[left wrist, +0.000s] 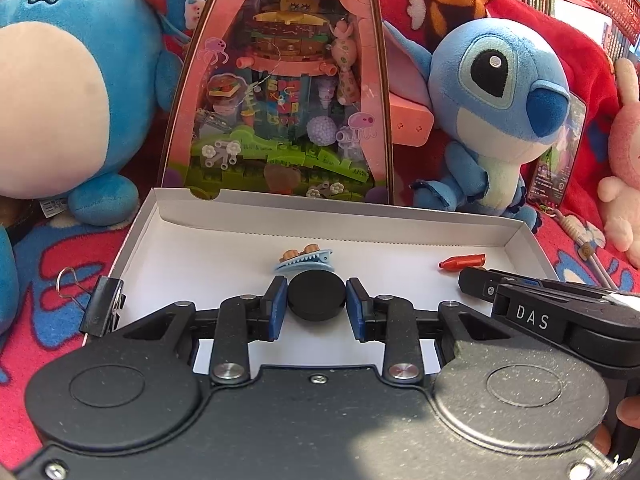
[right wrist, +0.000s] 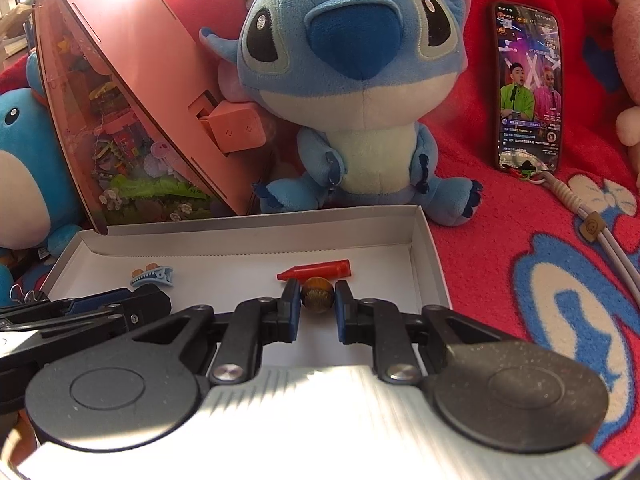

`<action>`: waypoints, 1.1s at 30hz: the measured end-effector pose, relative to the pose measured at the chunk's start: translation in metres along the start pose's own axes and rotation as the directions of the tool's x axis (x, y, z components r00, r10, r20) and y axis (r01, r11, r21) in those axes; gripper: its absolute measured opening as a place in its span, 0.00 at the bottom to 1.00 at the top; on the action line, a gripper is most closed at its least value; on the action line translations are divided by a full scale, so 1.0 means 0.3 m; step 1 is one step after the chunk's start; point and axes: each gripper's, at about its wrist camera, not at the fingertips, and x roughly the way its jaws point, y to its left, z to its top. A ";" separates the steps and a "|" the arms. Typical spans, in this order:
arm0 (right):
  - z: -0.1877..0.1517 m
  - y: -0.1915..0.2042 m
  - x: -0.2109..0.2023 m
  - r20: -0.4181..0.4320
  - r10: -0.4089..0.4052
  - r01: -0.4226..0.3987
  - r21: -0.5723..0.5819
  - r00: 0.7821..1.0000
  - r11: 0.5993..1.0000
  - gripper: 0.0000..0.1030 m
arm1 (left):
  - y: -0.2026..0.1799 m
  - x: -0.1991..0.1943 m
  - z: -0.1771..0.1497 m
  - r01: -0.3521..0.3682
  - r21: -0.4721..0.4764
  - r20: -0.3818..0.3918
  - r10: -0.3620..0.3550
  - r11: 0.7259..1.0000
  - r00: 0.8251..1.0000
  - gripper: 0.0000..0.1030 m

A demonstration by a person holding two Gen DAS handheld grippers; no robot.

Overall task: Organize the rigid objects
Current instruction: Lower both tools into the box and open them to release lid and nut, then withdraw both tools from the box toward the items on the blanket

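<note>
Inside white box, L tongs clamp black disc, R tongs clamp amber bead; red cap lies crosswise, tip left

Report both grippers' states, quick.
Left gripper: closed on the black disc, over the white box.
Right gripper: closed on the amber bead.

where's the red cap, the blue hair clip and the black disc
red cap (right wrist: 316, 271): right wrist view, middle of its body
blue hair clip (left wrist: 305, 261): left wrist view, its toothed blue body
black disc (left wrist: 317, 297): left wrist view, centre of its top face
</note>
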 end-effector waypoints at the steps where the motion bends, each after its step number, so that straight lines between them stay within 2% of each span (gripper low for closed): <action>1: 0.001 0.004 0.001 0.001 -0.007 0.007 0.000 1.000 1.000 0.22 | 0.001 -0.006 0.001 -0.001 -0.004 0.001 0.001 1.000 1.000 0.29; 4: -0.006 0.003 -0.018 0.011 -0.006 0.006 0.009 1.000 1.000 0.27 | 0.008 -0.034 -0.001 0.013 -0.012 0.010 -0.013 1.000 1.000 0.34; 5: -0.009 0.005 -0.029 0.018 -0.004 0.004 0.003 1.000 1.000 0.29 | 0.008 -0.046 -0.003 0.014 -0.010 0.018 -0.014 1.000 1.000 0.40; 6: -0.011 0.007 -0.038 0.024 -0.003 0.003 -0.001 1.000 1.000 0.37 | 0.008 -0.062 -0.006 0.011 -0.002 0.030 -0.011 1.000 1.000 0.43; 8: -0.014 0.005 -0.066 0.036 0.011 -0.011 -0.001 0.999 1.000 0.45 | 0.006 -0.091 -0.013 0.004 0.019 0.049 -0.005 1.000 0.999 0.44; 10: -0.019 0.006 -0.098 0.053 0.018 -0.018 -0.007 0.998 1.000 0.47 | 0.002 -0.127 -0.026 -0.002 0.045 0.073 -0.001 0.999 0.997 0.49; 12: -0.031 0.013 -0.134 0.074 0.028 -0.026 -0.033 0.997 0.999 0.55 | 0.001 -0.166 -0.045 -0.004 0.071 0.099 -0.003 0.997 0.995 0.53; 15: -0.054 0.023 -0.182 0.088 0.047 -0.041 -0.070 0.995 0.997 0.59 | 0.002 -0.223 -0.075 0.004 0.093 0.125 -0.016 0.996 0.992 0.60; 24: -0.175 0.015 -0.358 0.123 0.106 -0.092 -0.116 0.987 0.989 0.70 | 0.013 -0.416 -0.205 0.035 0.104 0.170 -0.052 0.994 0.984 0.68; 27: -0.220 0.008 -0.423 0.139 0.130 -0.111 -0.135 0.982 0.985 0.75 | 0.014 -0.470 -0.254 0.039 0.087 0.196 -0.056 0.995 0.979 0.68; 33: -0.296 -0.013 -0.521 0.173 0.151 -0.129 -0.134 0.973 0.983 0.78 | -0.001 -0.548 -0.345 0.077 0.083 0.209 -0.093 0.994 0.973 0.69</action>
